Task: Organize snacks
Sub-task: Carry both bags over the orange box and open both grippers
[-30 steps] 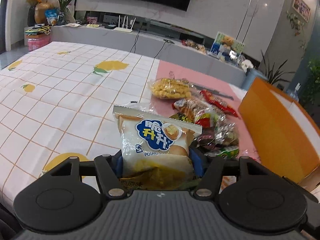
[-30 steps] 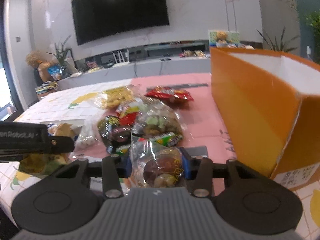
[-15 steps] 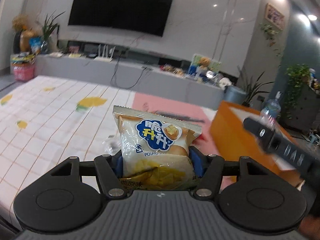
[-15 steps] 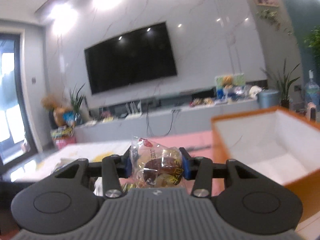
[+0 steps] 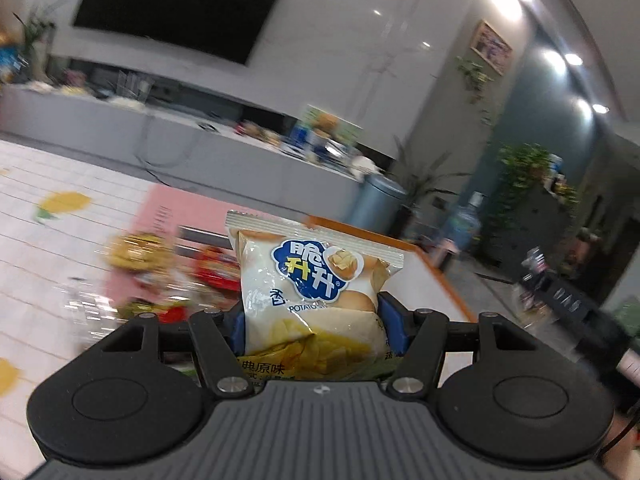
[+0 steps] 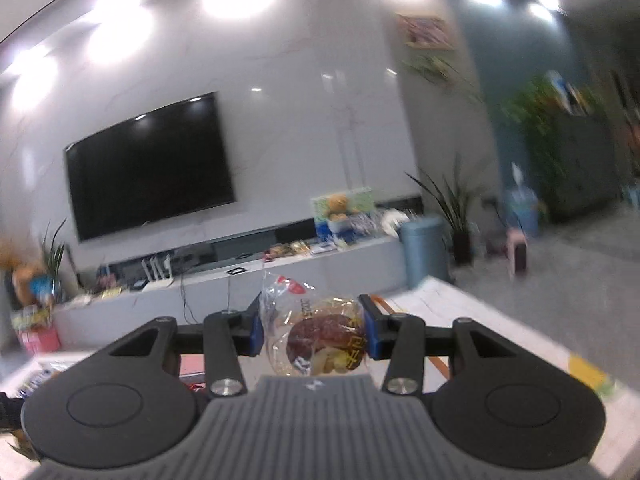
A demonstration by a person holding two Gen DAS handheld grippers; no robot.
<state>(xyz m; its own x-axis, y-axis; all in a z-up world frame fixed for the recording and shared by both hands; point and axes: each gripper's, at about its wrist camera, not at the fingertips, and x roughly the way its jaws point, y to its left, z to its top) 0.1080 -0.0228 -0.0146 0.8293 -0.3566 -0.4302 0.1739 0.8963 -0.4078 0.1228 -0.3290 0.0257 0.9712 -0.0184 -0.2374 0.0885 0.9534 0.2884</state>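
Left wrist view: the left gripper (image 5: 316,320) is pinching one potato chip bag (image 5: 312,292), held upright. The orange box (image 5: 436,276) is sitting at 2 o'clock behind it; three or four blurred snack packs (image 5: 140,256) are lying at 10 o'clock.

Right wrist view: the right gripper (image 6: 314,326) is clamping one clear pastry packet (image 6: 320,332). Judged step: carrying both to the box; next, positioning over the opening and releasing.

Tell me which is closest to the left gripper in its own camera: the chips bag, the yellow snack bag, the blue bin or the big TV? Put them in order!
1. Chips bag: held right between the left gripper fingers.
2. Yellow snack bag: on the table, ahead to the left.
3. Blue bin: on the floor past the table, to the right.
4. TV: on the far wall, upper left.
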